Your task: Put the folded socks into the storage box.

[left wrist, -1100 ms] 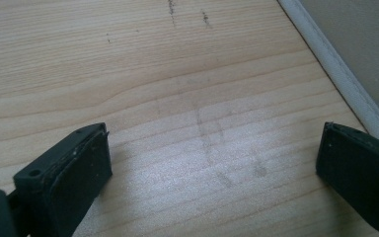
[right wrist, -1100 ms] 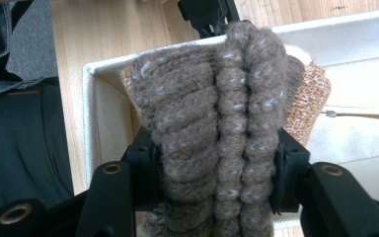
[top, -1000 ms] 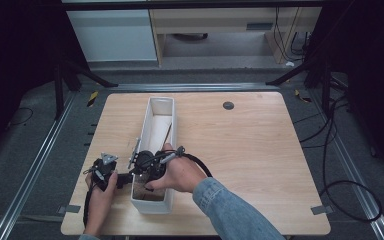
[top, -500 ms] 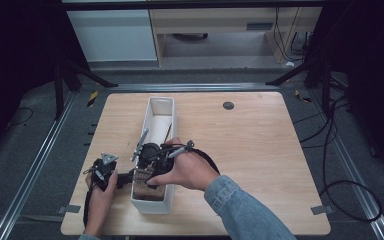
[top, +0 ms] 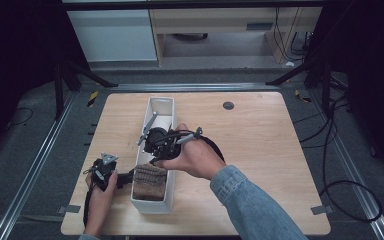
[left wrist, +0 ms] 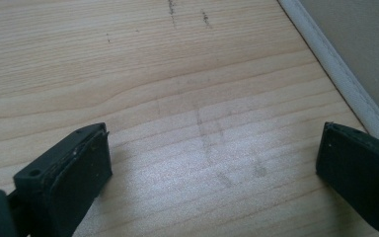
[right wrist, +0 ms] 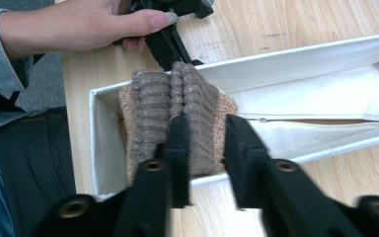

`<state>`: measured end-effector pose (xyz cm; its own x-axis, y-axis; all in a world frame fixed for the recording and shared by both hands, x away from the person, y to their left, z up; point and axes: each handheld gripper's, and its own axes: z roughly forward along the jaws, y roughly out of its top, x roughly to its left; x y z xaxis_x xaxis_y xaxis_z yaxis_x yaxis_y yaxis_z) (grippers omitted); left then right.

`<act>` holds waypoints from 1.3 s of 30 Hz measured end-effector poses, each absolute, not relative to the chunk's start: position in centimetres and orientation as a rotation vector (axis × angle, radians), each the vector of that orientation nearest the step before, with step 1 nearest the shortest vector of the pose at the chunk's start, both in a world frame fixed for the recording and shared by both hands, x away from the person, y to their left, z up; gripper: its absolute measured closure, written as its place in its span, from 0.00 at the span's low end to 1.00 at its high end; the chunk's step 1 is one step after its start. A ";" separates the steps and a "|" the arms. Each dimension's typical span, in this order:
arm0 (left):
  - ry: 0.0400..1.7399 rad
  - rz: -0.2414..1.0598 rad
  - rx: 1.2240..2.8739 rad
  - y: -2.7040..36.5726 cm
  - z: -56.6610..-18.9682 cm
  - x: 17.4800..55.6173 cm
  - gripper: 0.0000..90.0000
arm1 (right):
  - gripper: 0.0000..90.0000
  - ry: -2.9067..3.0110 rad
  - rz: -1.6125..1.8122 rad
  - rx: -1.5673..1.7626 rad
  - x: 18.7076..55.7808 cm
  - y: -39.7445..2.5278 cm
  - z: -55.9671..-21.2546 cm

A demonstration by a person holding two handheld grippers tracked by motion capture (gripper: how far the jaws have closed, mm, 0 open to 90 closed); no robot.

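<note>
The right gripper hovered over the long white box that stood on the wooden surface. In the right gripper view its two black jaws stood a narrow gap apart, above the knitted brown socks at the near end of the box; one jaw overlapped the ribbed fabric in that view, but whether it touched the cloth could not be told, and nothing was pinched between them. The socks lay bunched in the end of the box nearest the person, resting on a tan piece beneath them.

The left gripper was held low at the left outer wall of the box, just beside the socks' end. In the left gripper view its jaws were spread wide over the bare wood, with the white edge of the box at the right and nothing between them. The left hand gripped its handle.
</note>
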<state>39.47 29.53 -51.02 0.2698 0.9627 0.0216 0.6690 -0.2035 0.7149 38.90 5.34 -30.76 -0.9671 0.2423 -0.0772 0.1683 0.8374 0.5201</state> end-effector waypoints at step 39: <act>1.467 0.643 1.952 29.5 -51.0 39.5 0.00 | 1.00 3.000 0.725 0.324 40.1 7.1 -35.7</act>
<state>39.47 29.52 -51.03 0.2692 0.9628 0.0214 0.6683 -0.2028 0.7158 40.14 7.12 -35.71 -0.9774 0.2109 0.0119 0.1931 0.8691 0.4554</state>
